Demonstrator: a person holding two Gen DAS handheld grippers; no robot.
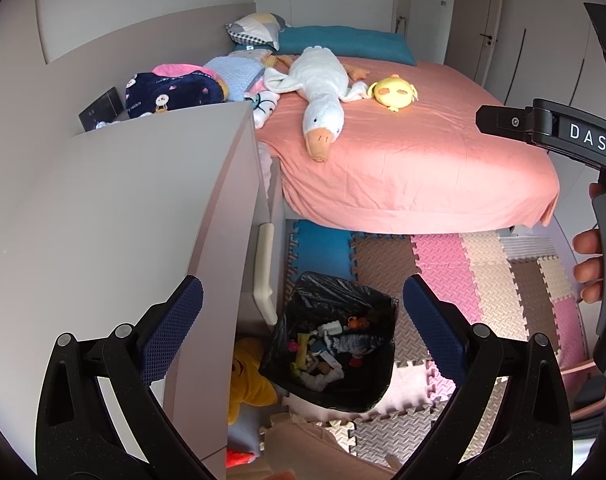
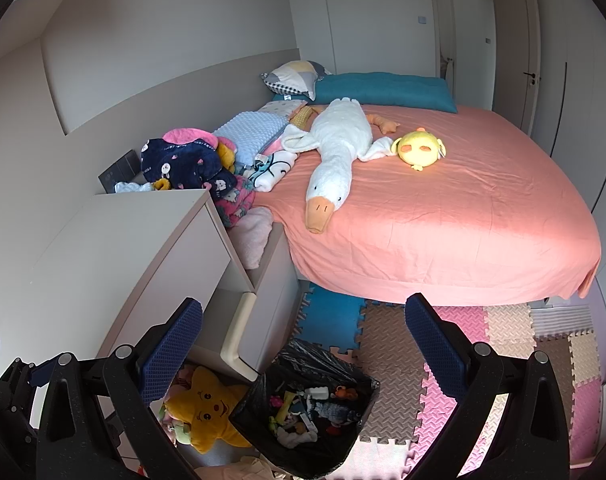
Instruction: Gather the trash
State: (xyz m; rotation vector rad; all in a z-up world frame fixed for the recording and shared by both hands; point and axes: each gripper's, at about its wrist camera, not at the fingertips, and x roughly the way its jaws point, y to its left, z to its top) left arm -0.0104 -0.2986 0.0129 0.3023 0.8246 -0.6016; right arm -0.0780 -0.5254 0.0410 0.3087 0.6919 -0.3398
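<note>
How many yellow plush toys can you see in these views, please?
2: a round yellow chick on the pink bed beside the white goose, and a yellow star beside the black-lined bin. Others may be hidden.

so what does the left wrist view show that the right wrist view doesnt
Only the left wrist view shows the right gripper, its black body marked DAS, held by the person's hand at the right edge; whether it is open cannot be told there.

Only the right wrist view shows the smiling face of the yellow star-shaped plush cushion and the pink floral fleece bundle beside the grey cabinet.

Both show the black-bagged trash bin full of small items, the long white plush goose, the round yellow plush chick and the salmon-pink bed sheet.
</note>
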